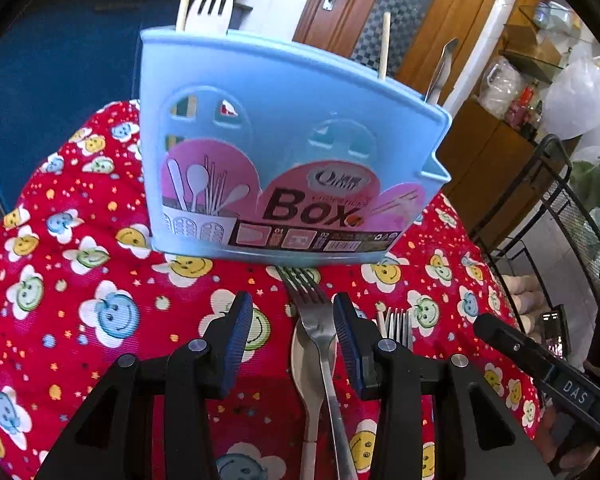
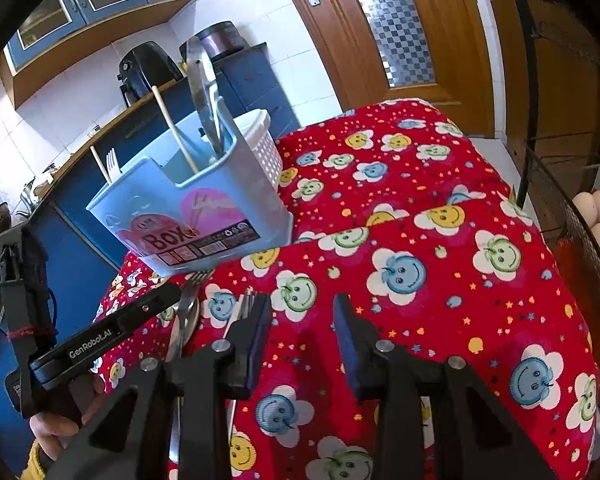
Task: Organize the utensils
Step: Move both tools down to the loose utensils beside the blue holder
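A light blue plastic utensil box (image 1: pixel 284 152) with a pink "Box" label stands on the table (image 2: pixel 440 240), which is covered by a red cloth printed with smiling flowers. The box sits near the table's far left edge in the right wrist view, with a white perforated plastic basket (image 2: pixel 266 144) just behind it. Out of the box rise a white plastic fork (image 1: pixel 212 10), two pale wooden chopsticks (image 1: pixel 385 46) and a steel utensil (image 2: pixel 204 92) leaning in the end compartment.

On the cloth just in front of the box lie a steel fork (image 1: pixel 320 332) crossed over a steel spoon (image 1: pixel 306 376), with a second, smaller steel fork (image 1: pixel 398 326) beside them.

The left tongs (image 1: pixel 293 340) are spread wide, hovering above the cloth, the larger fork showing between their blue pads (image 1: pixel 238 344) without touching them. The right tongs (image 2: pixel 302 340) are also spread, holding nothing, over bare cloth just beside the loose cutlery.
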